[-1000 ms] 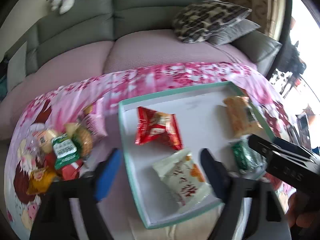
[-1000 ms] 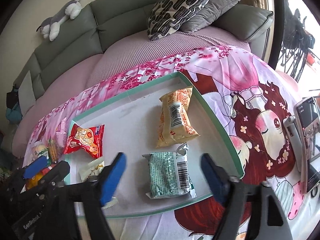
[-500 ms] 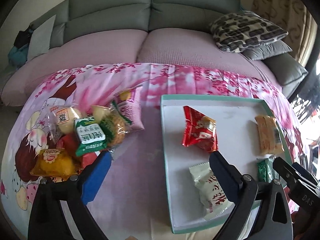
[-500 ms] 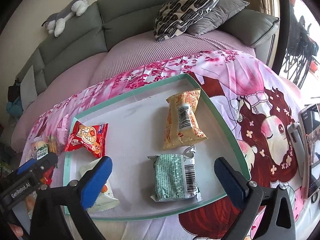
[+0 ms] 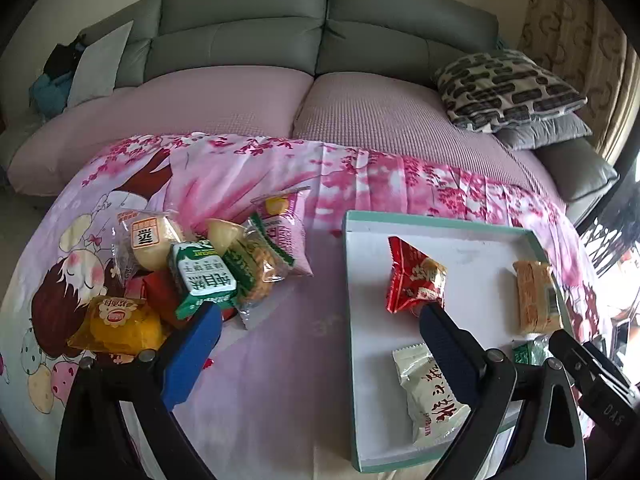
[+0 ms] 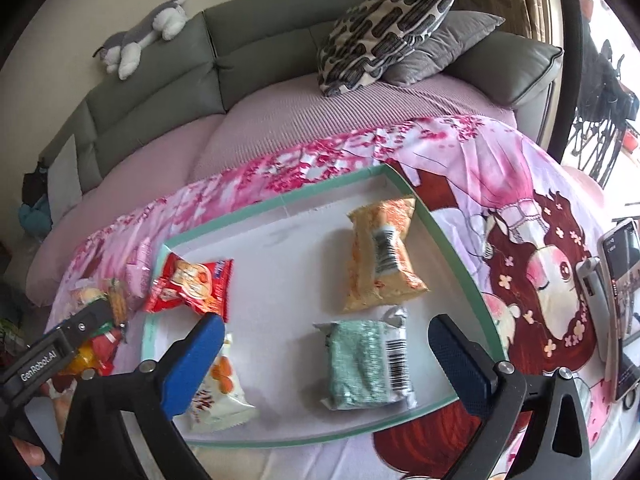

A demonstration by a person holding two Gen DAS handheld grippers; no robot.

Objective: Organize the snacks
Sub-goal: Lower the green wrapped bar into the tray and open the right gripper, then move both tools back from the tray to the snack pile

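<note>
A white tray with a green rim holds a red packet, an orange packet, a green packet and a white packet. My right gripper hovers open over the tray's near side, with the green packet lying below between its fingers, untouched. In the left wrist view the tray is at right and a pile of snacks lies at left: a green-white packet, a yellow one, a pink one. My left gripper stands open over the cloth between pile and tray, holding nothing.
A pink floral cloth covers the surface. Behind it is a grey sofa with a patterned pillow and a plush toy. A phone on a stand stands right of the tray.
My left gripper swung left from over the tray's white packet to the cloth beside the snack pile. Both grippers' jaws spread wider. The right gripper barely moved.
</note>
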